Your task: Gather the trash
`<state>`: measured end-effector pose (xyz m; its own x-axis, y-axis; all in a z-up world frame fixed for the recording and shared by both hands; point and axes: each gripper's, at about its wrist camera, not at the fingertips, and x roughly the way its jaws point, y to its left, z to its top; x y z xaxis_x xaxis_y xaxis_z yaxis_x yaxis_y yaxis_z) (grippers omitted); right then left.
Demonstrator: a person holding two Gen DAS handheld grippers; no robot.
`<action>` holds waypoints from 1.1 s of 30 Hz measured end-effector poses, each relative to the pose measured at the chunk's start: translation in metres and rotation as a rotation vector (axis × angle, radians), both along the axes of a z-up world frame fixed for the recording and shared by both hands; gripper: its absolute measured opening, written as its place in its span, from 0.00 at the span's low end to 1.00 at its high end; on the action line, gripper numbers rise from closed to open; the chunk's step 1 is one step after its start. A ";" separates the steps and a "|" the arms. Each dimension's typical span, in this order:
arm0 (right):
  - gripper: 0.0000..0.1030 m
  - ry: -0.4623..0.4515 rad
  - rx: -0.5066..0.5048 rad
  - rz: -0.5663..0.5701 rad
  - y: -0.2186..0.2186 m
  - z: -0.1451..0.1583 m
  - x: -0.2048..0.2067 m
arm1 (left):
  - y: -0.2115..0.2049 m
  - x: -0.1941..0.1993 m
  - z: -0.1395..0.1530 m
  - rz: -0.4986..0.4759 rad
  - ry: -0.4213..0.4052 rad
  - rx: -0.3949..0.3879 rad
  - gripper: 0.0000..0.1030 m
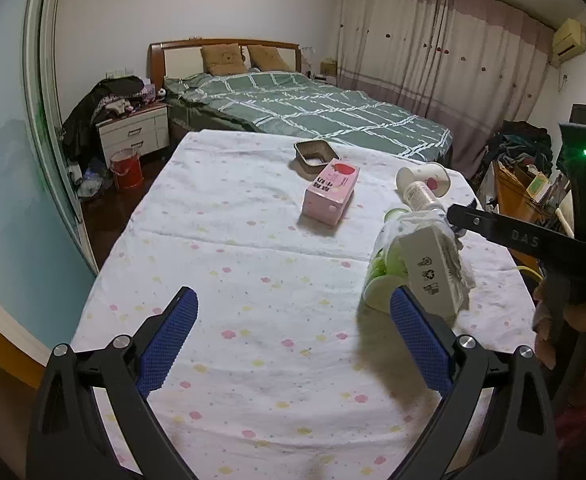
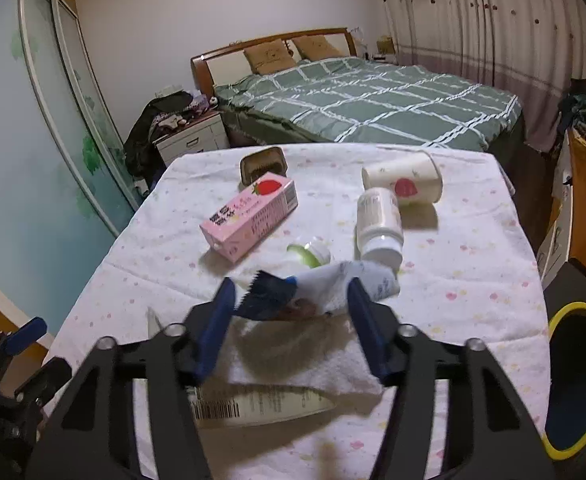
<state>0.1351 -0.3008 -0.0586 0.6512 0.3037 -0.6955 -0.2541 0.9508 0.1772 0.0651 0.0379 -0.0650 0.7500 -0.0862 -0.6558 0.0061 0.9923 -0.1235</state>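
left hand-held gripper (image 1: 293, 344) hangs over the bench (image 1: 221, 248) with its blue pads spread wide and nothing between them. just ahead of its right finger, a clear plastic bag (image 1: 417, 264) of trash, with a white box and green lids showing through it, is lifted off the cloth. the right hand-held gripper (image 2: 291, 320) has that load: its jaws are partly closed, and a crumpled white wrapper with blue print (image 2: 333, 288) and a jagged blue edge sits between the pads; whether the pads press it, cannot tell. beyond the right gripper's tips lie a green-lidded cup (image 2: 311, 254), a white bottle (image 2: 379, 220) on its side and a paper cup (image 2: 403, 180) tipped over. ahead and to its left, a pink strawberry carton (image 2: 249, 216) lies flat, a foil tray (image 2: 263, 164) behind it. a yellow-rimmed bin (image 2: 573, 376) stands to its right, off the bench.
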 end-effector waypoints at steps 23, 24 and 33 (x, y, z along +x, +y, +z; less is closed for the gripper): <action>0.02 -0.113 0.058 -0.087 -0.083 0.035 -0.062 | -0.036 0.006 -0.001 -0.069 0.013 0.015 0.93; 0.02 -0.116 0.049 -0.083 -0.082 0.036 -0.061 | -0.038 0.006 0.000 -0.074 0.012 0.017 0.93; 0.48 -0.064 0.049 -0.081 -0.033 0.015 -0.020 | -0.041 0.006 0.003 -0.081 0.009 0.029 0.93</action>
